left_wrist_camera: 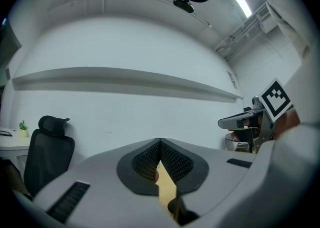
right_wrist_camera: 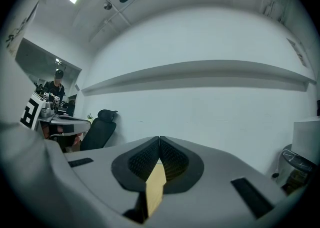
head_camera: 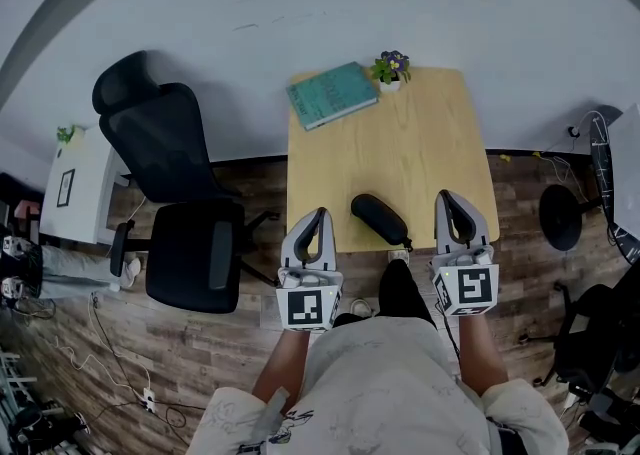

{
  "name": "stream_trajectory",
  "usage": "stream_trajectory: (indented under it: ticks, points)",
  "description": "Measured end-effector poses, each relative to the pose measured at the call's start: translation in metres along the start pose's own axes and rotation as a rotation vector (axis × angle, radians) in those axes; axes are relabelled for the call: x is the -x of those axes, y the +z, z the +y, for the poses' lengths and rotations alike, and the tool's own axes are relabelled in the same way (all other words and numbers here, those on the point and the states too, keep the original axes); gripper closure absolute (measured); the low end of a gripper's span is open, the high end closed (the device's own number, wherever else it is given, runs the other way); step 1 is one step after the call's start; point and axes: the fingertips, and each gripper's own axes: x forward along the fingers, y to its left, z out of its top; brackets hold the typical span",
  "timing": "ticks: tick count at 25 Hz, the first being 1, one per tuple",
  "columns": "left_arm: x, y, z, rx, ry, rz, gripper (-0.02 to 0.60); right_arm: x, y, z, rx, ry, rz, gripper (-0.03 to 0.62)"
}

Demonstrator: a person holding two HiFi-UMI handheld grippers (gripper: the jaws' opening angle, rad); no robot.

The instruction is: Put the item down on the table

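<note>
Shirt and forearms sit nearest in the head view, then the two marker cubes at the desk's near edge.

Left tongs (head_camera: 320, 215): clenched, tips meet, nothing between them. The left gripper view (left_wrist_camera: 160, 143) shows only a sliver of desk through the gap below the tips.
Right tongs (head_camera: 447, 197): also clenched and empty. The right gripper view (right_wrist_camera: 159, 140) gives the same picture, with pads together at the tip.

Item: black oblong case (head_camera: 380, 220). It's lying flat on the desk (head_camera: 420, 143), near the near edge and free of both tongs. I'd call the put-down done.

Key geometry: the case sits between the two tongs, right of the left pair and left of the right pair. Its long axis runs diagonally from far-left to near-right. The near end angles toward the right tongs and the far end toward the left. Distances look roughly equal, so if a re-grasp is needed, the right hand is maybe marginally better placed for the near end.

Further out, a teal book (head_camera: 331, 95) and a small potted plant (head_camera: 390, 67) sit at the desk's far edge, well apart from the case. Black office chair (head_camera: 175, 183) stands to the left of the desk.
</note>
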Motion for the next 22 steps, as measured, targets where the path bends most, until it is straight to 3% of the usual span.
stream_trajectory:
  ticks: [22]
  points:
    - [0.000,-0.002,0.012,0.009,0.024,0.011,0.578,-0.011,-0.008,0.004,0.031,0.016,0.052,0.579]
